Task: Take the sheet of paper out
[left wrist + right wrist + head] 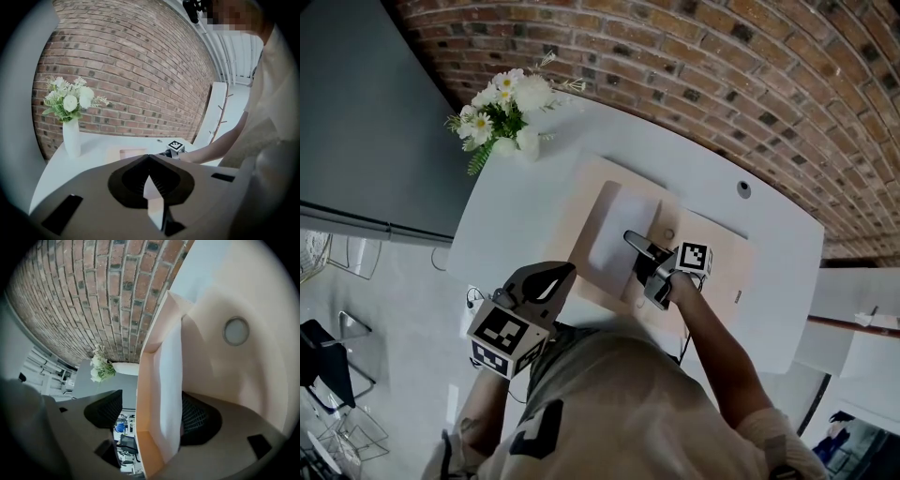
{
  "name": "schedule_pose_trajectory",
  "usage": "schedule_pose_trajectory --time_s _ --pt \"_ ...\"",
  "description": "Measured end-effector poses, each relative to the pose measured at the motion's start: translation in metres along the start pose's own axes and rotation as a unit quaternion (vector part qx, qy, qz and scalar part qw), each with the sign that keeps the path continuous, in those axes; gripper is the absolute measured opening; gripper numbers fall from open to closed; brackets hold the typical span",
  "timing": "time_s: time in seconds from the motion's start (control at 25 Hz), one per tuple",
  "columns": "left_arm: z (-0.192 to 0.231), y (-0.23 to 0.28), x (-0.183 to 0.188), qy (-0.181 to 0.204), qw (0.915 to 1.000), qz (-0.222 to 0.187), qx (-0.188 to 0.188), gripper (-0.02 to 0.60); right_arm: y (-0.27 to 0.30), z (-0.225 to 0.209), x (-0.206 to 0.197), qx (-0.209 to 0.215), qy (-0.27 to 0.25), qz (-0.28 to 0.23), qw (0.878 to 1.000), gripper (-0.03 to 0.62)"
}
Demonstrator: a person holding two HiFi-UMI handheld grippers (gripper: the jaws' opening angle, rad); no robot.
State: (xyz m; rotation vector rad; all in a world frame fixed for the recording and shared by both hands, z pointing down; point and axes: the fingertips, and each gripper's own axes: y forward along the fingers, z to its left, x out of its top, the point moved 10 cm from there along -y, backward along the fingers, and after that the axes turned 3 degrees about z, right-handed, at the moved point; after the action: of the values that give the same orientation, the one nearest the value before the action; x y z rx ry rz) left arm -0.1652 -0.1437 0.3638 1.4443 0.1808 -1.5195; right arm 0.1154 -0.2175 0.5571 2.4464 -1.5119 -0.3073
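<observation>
Your right tool [639, 262] is at the near edge of the peach snap-button folder [722, 272], which lies open on the white table [525, 197]. Its 2 jaws stand moderately wide and straddle that edge. Between them are a peach layer of the folder and the white sheet of paper [168, 380]. The sheet lies against one pad, while a clear gap shows between the folder's peach layer and the other pad. So you are placed for the grasp, but you have no hold yet.

The sheet is in the folder, with most of its white face showing on the folder's left half. The round snap [236, 331] sits on the folder's right half, clear of the jaws.

Your left tool [149, 159] is off the table, back from the folder's near edge and close to your body. Its jaws are brought together with nothing between them, and it plays no part at present.

As I judge it, the folder is already open and the sheet is reached. What is left is to pinch the sheet alone, not the peach layer with it, and draw it free of the folder.
</observation>
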Motion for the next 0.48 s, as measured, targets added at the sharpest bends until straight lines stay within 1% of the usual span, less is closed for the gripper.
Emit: schedule_pose_trajectory --time_s 0.2,0.36,0.44,0.48 --pt "0.001 0.0014 0.0018 0.003 1.0 -0.002 -0.002 0.014 0.0069 -0.0011 0.003 0.002 0.011 -0.008 1.0 0.38" --pt "0.001 -0.0001 0.0006 -0.001 1.0 0.004 -0.003 0.014 0.0101 0.0005 0.0056 -0.006 0.004 -0.005 1.0 0.371" --pt "0.0007 -0.0016 -0.0001 -0.003 1.0 0.007 -0.003 0.014 0.0105 0.0011 0.0068 -0.017 -0.009 0.0 1.0 0.349" --pt "0.0006 -0.0023 -0.0004 -0.005 1.0 0.008 -0.003 0.014 0.01 0.0006 0.0077 -0.023 -0.015 0.0 1.0 0.316"
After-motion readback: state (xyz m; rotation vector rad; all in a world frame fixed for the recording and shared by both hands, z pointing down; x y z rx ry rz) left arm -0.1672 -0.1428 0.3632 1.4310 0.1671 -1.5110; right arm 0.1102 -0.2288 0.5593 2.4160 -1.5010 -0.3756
